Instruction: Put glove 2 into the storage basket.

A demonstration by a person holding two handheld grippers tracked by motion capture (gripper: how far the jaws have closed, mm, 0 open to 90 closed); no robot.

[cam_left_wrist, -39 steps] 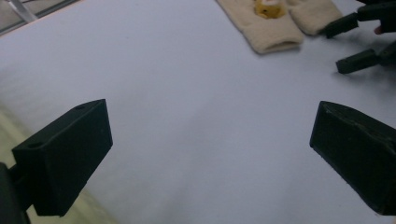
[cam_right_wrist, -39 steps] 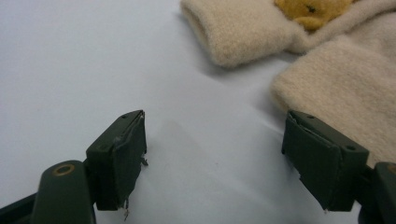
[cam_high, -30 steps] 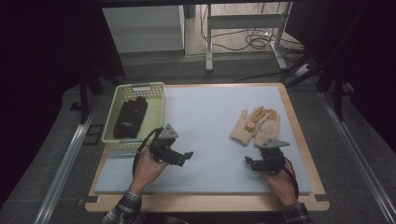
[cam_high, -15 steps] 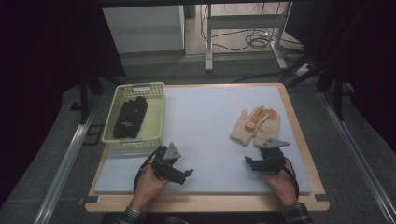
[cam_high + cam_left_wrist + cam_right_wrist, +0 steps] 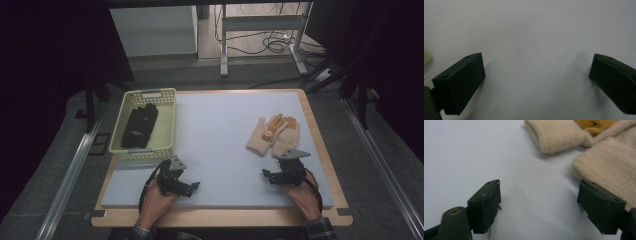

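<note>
Start at the left of the high view: the basket [image 5: 167,131] sits at the counter's [image 5: 220,125] left edge, and a pair of black gloves [image 5: 140,125] already lies inside it. That half of the sorting looks done.

Lower left of centre, your left tongs [image 5: 194,186] rest low over bare counter, below the basket's near rim. In the left gripper view their jaws stand wide apart with nothing between them but the pale surface, and a sliver of the basket shows at the left edge.

Right of centre, the beige gloves [image 5: 274,135] lie flat on the counter, overlapping, with orange patches on the upper one. They are well apart from the basket and nothing holds them.

Just below them, your right tongs [image 5: 265,174] hover with jaws spread. In the right gripper view the beige gloves [image 5: 584,142] fill the upper right; one cuff lies just beside the right jaw, not between the two.

So judge it roughly half done: the beige gloves are yet to be gripped, carried across to the left and dropped in the basket. Your right tongs are the nearer ones for that grab.
</note>
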